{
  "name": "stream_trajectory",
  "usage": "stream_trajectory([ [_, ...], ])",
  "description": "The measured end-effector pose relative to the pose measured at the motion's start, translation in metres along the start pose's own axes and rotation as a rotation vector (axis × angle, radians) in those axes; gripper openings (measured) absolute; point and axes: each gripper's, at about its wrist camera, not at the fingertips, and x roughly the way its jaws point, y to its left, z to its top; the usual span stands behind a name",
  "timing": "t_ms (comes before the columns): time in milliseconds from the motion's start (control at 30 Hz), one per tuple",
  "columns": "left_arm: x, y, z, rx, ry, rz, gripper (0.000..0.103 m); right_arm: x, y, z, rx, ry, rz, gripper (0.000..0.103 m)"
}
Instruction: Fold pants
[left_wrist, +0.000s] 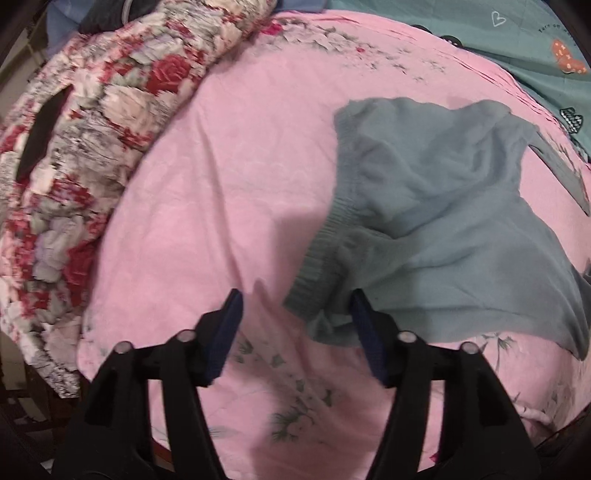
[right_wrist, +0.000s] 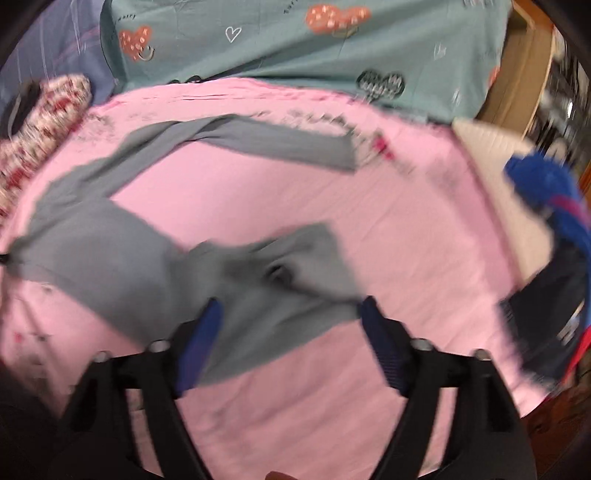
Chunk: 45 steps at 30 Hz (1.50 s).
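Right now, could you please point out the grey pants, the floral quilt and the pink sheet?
grey pants (left_wrist: 436, 221), left wrist view, rumpled seat.
floral quilt (left_wrist: 110, 110), left wrist view, rose print.
pink sheet (right_wrist: 369, 229), right wrist view, bare middle.

Bare pink sheet (left_wrist: 229, 177) is lying open left of the grey pants (left_wrist: 436, 221); the rolled floral quilt (left_wrist: 85, 147) is blocking the left edge, blue clothes (right_wrist: 546, 206) the right.
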Motion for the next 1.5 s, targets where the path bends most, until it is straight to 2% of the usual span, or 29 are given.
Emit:
stream_trajectory([
  [67, -0.009, 0.001, 0.001, -0.009, -0.018, 0.019, 0.069, 0.019, -0.001, 0.006, -0.114, 0.010, -0.047, 0.086],
  [100, -0.013, 0.002, 0.001, -0.015, -0.025, 0.026, 0.073, 0.028, 0.000, 0.005, -0.165, 0.023, -0.042, 0.086],
  [167, -0.023, 0.000, 0.001, -0.027, -0.044, 0.041, 0.074, 0.046, 0.000, 0.006, -0.268, 0.035, -0.020, 0.083],
  [200, -0.027, -0.002, 0.001, -0.031, -0.052, 0.045, 0.074, 0.057, -0.001, 0.006, -0.315, 0.038, -0.033, 0.061],
  [233, -0.031, -0.005, 0.000, -0.035, -0.060, 0.049, 0.074, 0.065, -0.003, 0.009, -0.325, 0.049, -0.036, 0.019],
  [267, -0.035, -0.008, -0.001, -0.038, -0.065, 0.054, 0.074, 0.073, -0.009, 0.012, -0.301, 0.077, -0.020, 0.003],
  [300, -0.039, -0.013, -0.002, -0.042, -0.069, 0.057, 0.074, 0.079, -0.027, 0.019, -0.199, 0.097, 0.022, 0.001],
  [367, -0.044, -0.021, -0.005, -0.046, -0.071, 0.062, 0.075, 0.076, -0.065, 0.024, 0.006, 0.082, 0.039, 0.001],
  [433, -0.048, -0.032, -0.009, -0.042, -0.071, 0.063, 0.075, 0.072, -0.120, 0.017, 0.272, 0.084, 0.052, 0.001],
  [533, -0.050, -0.052, -0.012, -0.014, -0.068, 0.063, 0.076, 0.072, -0.175, -0.012, 0.490, 0.137, 0.051, 0.001],
  [667, -0.046, -0.080, -0.017, 0.030, -0.048, 0.069, 0.080, 0.082, -0.208, -0.056, 0.591, 0.205, 0.048, 0.001],
  [700, -0.045, -0.087, -0.018, 0.043, -0.040, 0.067, 0.080, 0.085, -0.210, -0.062, 0.592, 0.215, 0.054, 0.004],
  [733, -0.043, -0.093, -0.020, 0.056, -0.033, 0.068, 0.080, 0.088, -0.211, -0.066, 0.587, 0.230, 0.051, 0.021],
  [767, -0.043, -0.099, -0.021, 0.072, -0.026, 0.076, 0.080, 0.088, -0.211, -0.069, 0.584, 0.235, 0.033, 0.030],
  [800, -0.044, -0.101, -0.022, 0.080, -0.021, 0.085, 0.080, 0.085, -0.214, -0.071, 0.594, 0.242, 0.007, 0.050],
  [833, -0.045, -0.103, -0.023, 0.084, -0.020, 0.094, 0.080, 0.085, -0.220, -0.070, 0.616, 0.264, -0.018, 0.055],
  [867, -0.048, -0.102, -0.023, 0.083, -0.023, 0.100, 0.081, 0.076, -0.223, -0.078, 0.639, 0.265, -0.034, 0.055],
  [967, -0.058, -0.094, -0.017, 0.072, -0.039, 0.117, 0.085, 0.059, -0.230, -0.073, 0.691, 0.222, -0.014, 0.055],
  [1067, -0.061, -0.081, 0.005, 0.061, -0.050, 0.105, 0.085, 0.049, -0.213, -0.040, 0.621, 0.144, 0.028, 0.055],
  [1167, -0.054, -0.072, 0.036, 0.042, -0.065, 0.075, 0.087, 0.049, -0.162, 0.014, 0.508, 0.086, 0.179, 0.055],
  [1267, -0.035, -0.070, 0.070, 0.025, -0.061, 0.025, 0.087, 0.056, -0.106, 0.066, 0.400, 0.041, 0.275, 0.055],
  [1400, 0.001, -0.074, 0.112, 0.038, -0.052, -0.043, 0.087, 0.089, -0.039, 0.144, 0.395, 0.024, 0.459, 0.055],
  [1500, 0.034, -0.074, 0.137, 0.038, -0.023, -0.071, 0.087, 0.124, -0.001, 0.194, 0.460, 0.040, 0.532, 0.055],
])
